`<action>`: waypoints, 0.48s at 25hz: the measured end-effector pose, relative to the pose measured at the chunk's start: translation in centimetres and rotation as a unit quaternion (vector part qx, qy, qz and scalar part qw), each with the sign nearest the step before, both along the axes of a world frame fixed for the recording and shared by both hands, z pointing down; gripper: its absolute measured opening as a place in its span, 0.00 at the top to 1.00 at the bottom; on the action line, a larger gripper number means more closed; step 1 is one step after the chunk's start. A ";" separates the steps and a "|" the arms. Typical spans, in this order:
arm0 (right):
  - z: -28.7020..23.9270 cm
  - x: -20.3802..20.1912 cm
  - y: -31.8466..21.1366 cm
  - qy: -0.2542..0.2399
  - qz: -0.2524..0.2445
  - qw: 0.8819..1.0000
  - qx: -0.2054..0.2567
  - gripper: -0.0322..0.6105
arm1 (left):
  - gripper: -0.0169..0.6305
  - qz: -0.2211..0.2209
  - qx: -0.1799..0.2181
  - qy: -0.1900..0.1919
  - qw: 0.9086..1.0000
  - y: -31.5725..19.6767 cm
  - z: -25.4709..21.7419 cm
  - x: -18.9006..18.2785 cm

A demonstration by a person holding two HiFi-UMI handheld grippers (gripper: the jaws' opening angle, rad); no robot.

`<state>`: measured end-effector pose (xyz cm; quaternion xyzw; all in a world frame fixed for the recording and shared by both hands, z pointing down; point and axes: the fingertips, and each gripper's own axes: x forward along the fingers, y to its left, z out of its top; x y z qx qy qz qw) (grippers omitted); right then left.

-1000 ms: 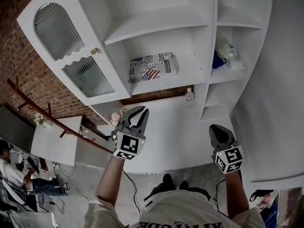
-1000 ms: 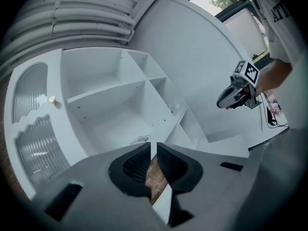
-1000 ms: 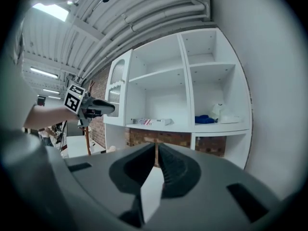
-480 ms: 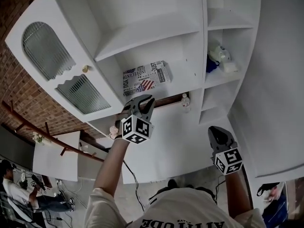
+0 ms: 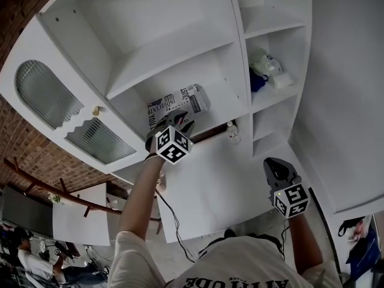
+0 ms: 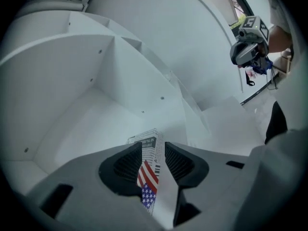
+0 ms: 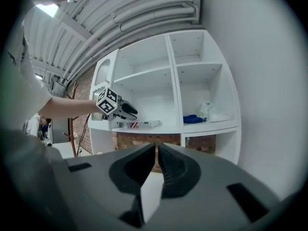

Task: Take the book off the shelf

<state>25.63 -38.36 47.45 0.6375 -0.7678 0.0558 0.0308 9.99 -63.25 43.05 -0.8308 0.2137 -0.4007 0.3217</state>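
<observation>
We see the left gripper (image 5: 177, 121) raised to the white shelf unit (image 5: 180, 47). Its fingers are grasping the book (image 5: 180, 102), and in the left gripper view the flag-printed cover fills the narrow gap between them. The book lies flat on the lower shelf of the wide bay, close to the front edge. It extends toward 1 o'clock from the gripper in the head view. Our right gripper (image 5: 275, 165) hangs low at 4 o'clock in that view, well apart from the shelves. Its fingers are clenched together on nothing, leaving only a thin slit between them.

At 1 o'clock from the book, in the narrower bay beyond the upright divider, a blue thing (image 5: 257, 81) and some white things (image 5: 270, 71) sit on a shelf. Below the book's shelf, a small bottle (image 5: 231, 131) stands on the white counter (image 5: 222, 179), at 4 o'clock from the book. At 9 o'clock from the book, a cabinet door (image 5: 57, 104) with ribbed glass panes stands swung open, and a brick wall (image 5: 24, 155) shows beyond it.
</observation>
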 end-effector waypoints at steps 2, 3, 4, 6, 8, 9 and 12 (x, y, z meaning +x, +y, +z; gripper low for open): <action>0.4 0.1 0.0 -0.004 0.004 1.000 -0.004 0.89 | 0.75 -0.005 -0.020 -0.020 1.000 -1.3 1.1 0.1; 0.6 0.2 0.1 -0.006 0.006 1.000 -0.006 0.89 | 0.74 -0.008 -0.026 -0.033 0.999 -1.9 1.6 0.0; 0.9 0.3 0.2 -0.007 0.009 1.000 -0.009 0.89 | 0.73 -0.012 -0.031 -0.045 0.998 -2.5 2.1 -0.1; 1.3 0.5 0.2 -0.010 0.014 1.000 -0.013 0.89 | 0.71 -0.022 -0.044 -0.066 0.997 -3.6 2.9 -0.6; 1.5 0.7 0.2 -0.011 0.017 1.000 -0.016 0.89 | 0.69 -0.033 -0.067 -0.083 0.994 -4.5 3.8 -1.1; 1.6 0.7 0.1 -0.011 0.018 1.000 -0.017 0.89 | 0.68 -0.038 -0.081 -0.090 0.992 -5.0 4.3 -1.3; 1.8 0.3 0.0 -0.010 0.015 1.000 -0.018 0.89 | 0.66 -0.052 -0.100 -0.101 0.988 -6.3 5.1 -1.9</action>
